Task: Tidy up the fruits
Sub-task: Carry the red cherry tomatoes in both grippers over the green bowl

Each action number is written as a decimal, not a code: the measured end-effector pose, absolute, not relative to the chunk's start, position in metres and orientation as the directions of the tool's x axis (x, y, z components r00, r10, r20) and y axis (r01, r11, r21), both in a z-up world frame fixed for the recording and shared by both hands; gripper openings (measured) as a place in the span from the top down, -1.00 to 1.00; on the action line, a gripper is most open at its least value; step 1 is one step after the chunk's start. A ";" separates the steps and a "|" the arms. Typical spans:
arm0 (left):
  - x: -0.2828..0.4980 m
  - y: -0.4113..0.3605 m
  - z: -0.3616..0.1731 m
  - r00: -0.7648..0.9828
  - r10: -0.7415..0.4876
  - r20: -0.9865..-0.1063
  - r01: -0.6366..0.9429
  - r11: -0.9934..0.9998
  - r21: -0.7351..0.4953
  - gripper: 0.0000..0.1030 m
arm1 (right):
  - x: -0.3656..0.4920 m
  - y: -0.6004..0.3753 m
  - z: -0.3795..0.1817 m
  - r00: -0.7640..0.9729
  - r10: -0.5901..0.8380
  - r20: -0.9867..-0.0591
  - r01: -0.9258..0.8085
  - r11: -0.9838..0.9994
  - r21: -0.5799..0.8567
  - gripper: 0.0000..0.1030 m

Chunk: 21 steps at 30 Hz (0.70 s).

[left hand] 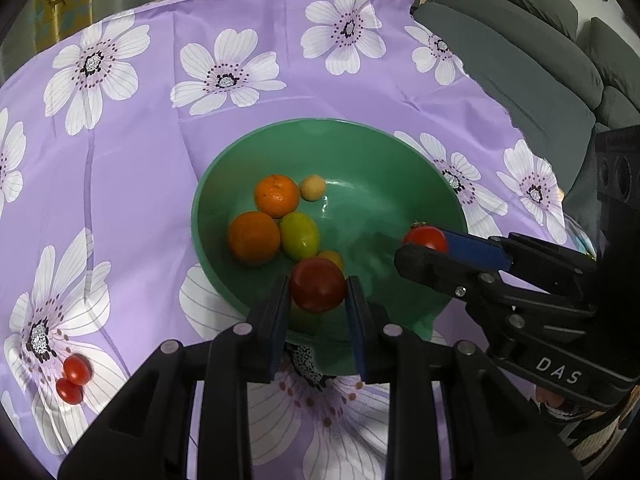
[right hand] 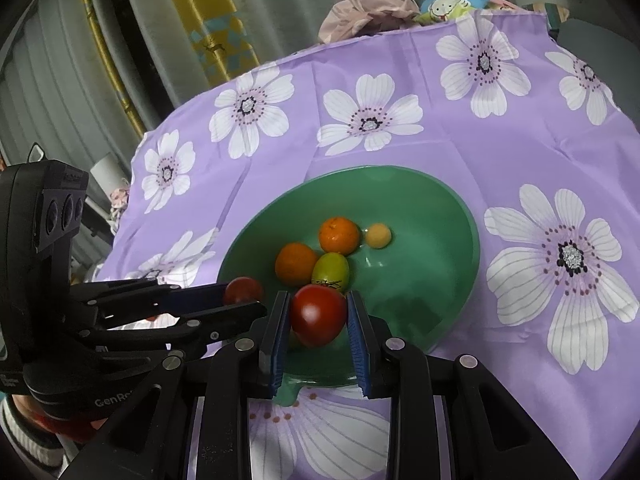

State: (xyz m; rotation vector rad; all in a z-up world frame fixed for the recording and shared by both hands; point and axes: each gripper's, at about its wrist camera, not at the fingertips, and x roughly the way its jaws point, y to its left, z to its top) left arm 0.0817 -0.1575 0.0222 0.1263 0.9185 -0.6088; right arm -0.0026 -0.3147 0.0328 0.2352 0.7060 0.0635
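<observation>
Green bowl (left hand: 400, 148) holds two oranges (left hand: 253, 238), lime (left hand: 299, 236).

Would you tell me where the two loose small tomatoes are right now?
In the left wrist view, the two small tomatoes lie touching on the purple floral tablecloth at lower left, outside the green bowl.

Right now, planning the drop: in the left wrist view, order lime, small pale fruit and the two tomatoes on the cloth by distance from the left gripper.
1. Lime, in the bowl, just ahead of the left gripper.
2. Small pale fruit, farther back in the bowl.
3. Two tomatoes, far left on the cloth.
</observation>
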 end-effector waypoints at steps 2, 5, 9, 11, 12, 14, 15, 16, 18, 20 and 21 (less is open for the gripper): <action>0.083 -0.158 0.021 0.452 -0.434 -0.779 0.542 0.828 -0.147 0.47 | -0.002 -0.315 0.033 0.760 0.136 -0.635 0.021 0.972 0.234 0.43; 0.085 -0.159 0.020 0.457 -0.427 -0.780 0.540 0.830 -0.138 0.47 | -0.002 -0.315 0.033 0.760 0.135 -0.636 0.022 0.972 0.233 0.43; 0.085 -0.160 0.020 0.459 -0.425 -0.780 0.540 0.831 -0.135 0.47 | 0.001 -0.317 0.033 0.760 0.131 -0.636 0.022 0.973 0.228 0.43; 0.086 -0.161 0.021 0.460 -0.422 -0.781 0.542 0.830 -0.130 0.47 | 0.002 -0.318 0.034 0.760 0.129 -0.637 0.022 0.974 0.224 0.43; 0.087 -0.162 0.021 0.460 -0.422 -0.781 0.543 0.830 -0.129 0.47 | 0.003 -0.318 0.034 0.760 0.127 -0.637 0.022 0.975 0.221 0.43; 0.088 -0.163 0.022 0.461 -0.424 -0.779 0.545 0.829 -0.128 0.47 | 0.006 -0.319 0.035 0.759 0.123 -0.639 0.022 0.976 0.215 0.43; 0.088 -0.163 0.022 0.462 -0.425 -0.779 0.546 0.828 -0.128 0.47 | 0.006 -0.319 0.035 0.759 0.121 -0.640 0.022 0.977 0.211 0.43; 0.089 -0.164 0.022 0.462 -0.424 -0.779 0.547 0.827 -0.126 0.47 | 0.007 -0.318 0.035 0.758 0.119 -0.642 0.022 0.978 0.208 0.43; 0.090 -0.164 0.021 0.464 -0.421 -0.780 0.548 0.828 -0.121 0.47 | 0.009 -0.318 0.034 0.756 0.118 -0.644 0.022 0.979 0.205 0.43; 0.091 -0.164 0.021 0.465 -0.419 -0.780 0.549 0.828 -0.117 0.47 | 0.009 -0.317 0.034 0.756 0.118 -0.644 0.023 0.978 0.206 0.43; 0.092 -0.165 0.021 0.465 -0.420 -0.780 0.550 0.827 -0.117 0.47 | 0.009 -0.317 0.035 0.756 0.118 -0.643 0.023 0.978 0.206 0.43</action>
